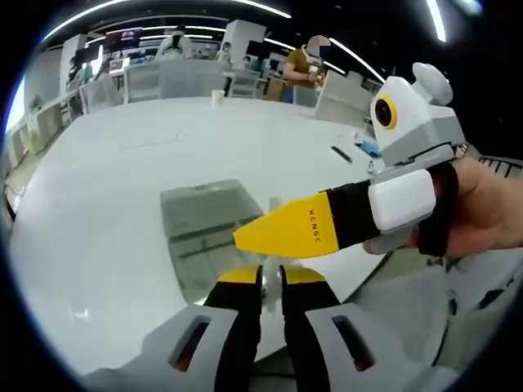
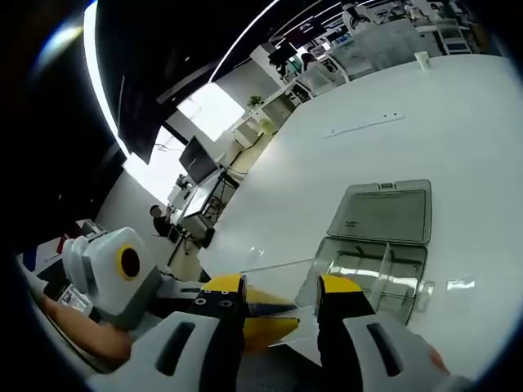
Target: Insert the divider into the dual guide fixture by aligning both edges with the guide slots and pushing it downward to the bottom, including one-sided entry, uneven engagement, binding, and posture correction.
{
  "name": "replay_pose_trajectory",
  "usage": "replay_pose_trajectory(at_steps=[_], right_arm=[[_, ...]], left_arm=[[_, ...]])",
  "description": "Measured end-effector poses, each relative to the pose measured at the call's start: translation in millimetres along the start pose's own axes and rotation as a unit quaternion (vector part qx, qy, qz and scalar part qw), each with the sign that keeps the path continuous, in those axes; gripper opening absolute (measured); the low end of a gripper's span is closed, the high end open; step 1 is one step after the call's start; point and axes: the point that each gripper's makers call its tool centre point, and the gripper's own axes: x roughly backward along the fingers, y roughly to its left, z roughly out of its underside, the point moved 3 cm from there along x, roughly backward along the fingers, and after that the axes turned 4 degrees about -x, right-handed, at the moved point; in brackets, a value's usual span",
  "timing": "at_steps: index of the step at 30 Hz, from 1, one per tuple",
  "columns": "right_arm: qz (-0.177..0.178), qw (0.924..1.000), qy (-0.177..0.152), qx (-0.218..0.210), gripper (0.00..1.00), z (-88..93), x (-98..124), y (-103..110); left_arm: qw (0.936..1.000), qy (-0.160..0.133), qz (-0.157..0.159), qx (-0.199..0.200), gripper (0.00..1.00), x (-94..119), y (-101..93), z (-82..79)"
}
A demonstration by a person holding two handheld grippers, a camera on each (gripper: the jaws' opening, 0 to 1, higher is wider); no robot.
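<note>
In the right gripper view our right gripper, jaws apart, frames a clear plastic divider sheet just beside the transparent compartmented fixture box on the white table. In the left gripper view our left gripper has its jaws nearly together, and we cannot tell whether they pinch anything. The grey hinged lid reads clearly from the right.

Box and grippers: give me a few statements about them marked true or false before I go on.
1. The clear box has its grey lid swung open and lying on the table. True.
2. The right gripper has its jaws pressed together. False: in the right gripper view they stand well apart.
3. A cup stands on the far part of the table. True.
4. The table is black. False: it is white.
5. The left gripper has its jaws spread wide. False: they are nearly together, with what looks like a thin clear divider between them.
</note>
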Motion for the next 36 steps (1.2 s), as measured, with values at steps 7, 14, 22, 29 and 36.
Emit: replay_pose_trajectory(at_steps=[7, 14, 22, 29, 36], right_arm=[[0.000, 1.0000, 0.002, 0.003, 0.30, -0.7, 0, 2], [0.005, 1.0000, 0.007, -0.002, 0.30, 1.1, 0, 0], [0.010, 0.9998, 0.015, -0.005, 0.30, 4.8, -1, -2], [0.015, 0.9997, 0.021, -0.004, 0.30, 5.7, -2, -4], [0.016, 0.9994, 0.028, -0.009, 0.31, 8.5, -3, -5]], left_arm=[[1.0000, 0.002, 0.000, 0.002, 0.05, 0, 1.3, 0.0], [1.0000, 0.005, 0.001, 0.000, 0.04, -1, 2.0, 2.2], [0.9999, 0.008, 0.010, 0.006, 0.03, -2, 3.2, 6.6], [0.9997, 0.011, 0.021, 0.007, 0.03, -3, 1.8, 9.5], [0.9994, 0.018, 0.028, 0.008, 0.02, -2, 2.4, 12.8]])
